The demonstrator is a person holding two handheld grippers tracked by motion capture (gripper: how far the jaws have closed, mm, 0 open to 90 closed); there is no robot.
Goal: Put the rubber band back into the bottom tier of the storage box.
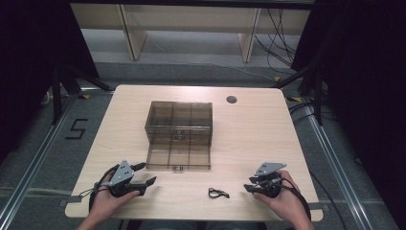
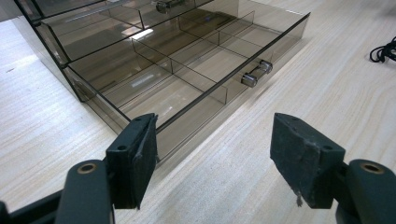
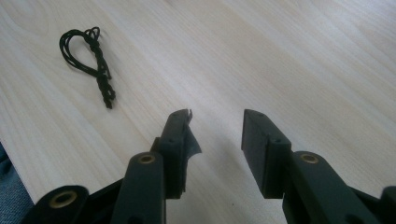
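Pale wood table carries a smoky clear plastic drawer box at its middle, the bottom drawer pulled toward the near edge. From close by, the left gripper view shows this drawer's dividers and small metal handle. A knotted black cord lies near the front edge, between both grippers. Left gripper gapes wide; right gripper stands narrowly apart, empty.
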